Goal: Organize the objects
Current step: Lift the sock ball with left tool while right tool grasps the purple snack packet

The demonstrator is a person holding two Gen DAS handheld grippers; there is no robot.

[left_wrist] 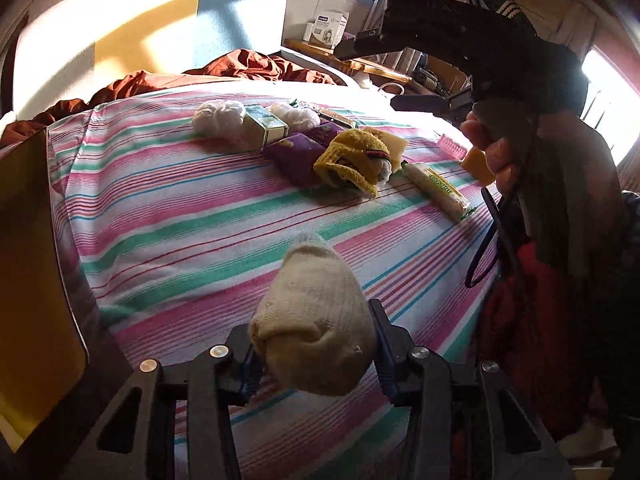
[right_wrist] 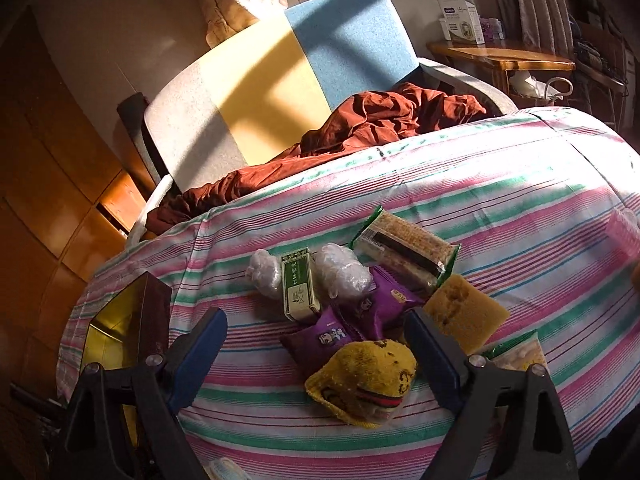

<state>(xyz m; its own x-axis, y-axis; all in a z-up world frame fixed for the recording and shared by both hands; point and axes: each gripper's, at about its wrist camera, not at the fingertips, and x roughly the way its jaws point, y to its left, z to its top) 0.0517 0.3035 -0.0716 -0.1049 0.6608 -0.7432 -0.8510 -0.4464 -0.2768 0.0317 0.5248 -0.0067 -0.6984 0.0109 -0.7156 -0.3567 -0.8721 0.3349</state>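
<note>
On the striped bedsheet (left_wrist: 168,216), the objects to be organized lie in a loose cluster: two clear plastic bundles (right_wrist: 340,272) flanking a small green-and-cream box (right_wrist: 298,284), two purple snack packets (right_wrist: 360,316), a wrapped cereal bar (right_wrist: 404,252), a yellow sponge (right_wrist: 464,316) and a yellow knitted sock (right_wrist: 368,384). Left gripper (left_wrist: 316,360): jaws pinching a rolled cream sock (left_wrist: 316,316), held clear of the cluster, toward the near edge of the bed. Right gripper (right_wrist: 316,344): jaws spread wide, nothing pressed between them, poised over the yellow knitted sock, which sits between the blue pads (right_wrist: 196,356) without visible contact. An open box with a yellow interior (right_wrist: 120,332) stands at the left edge of the bed, a probable destination. Step in hand, as judged: one sock secured, the second being approached. The next move likely calls for lowering the right jaws squarely around the yellow sock, avoiding the purple packets touching it behind, then closing.
</note>
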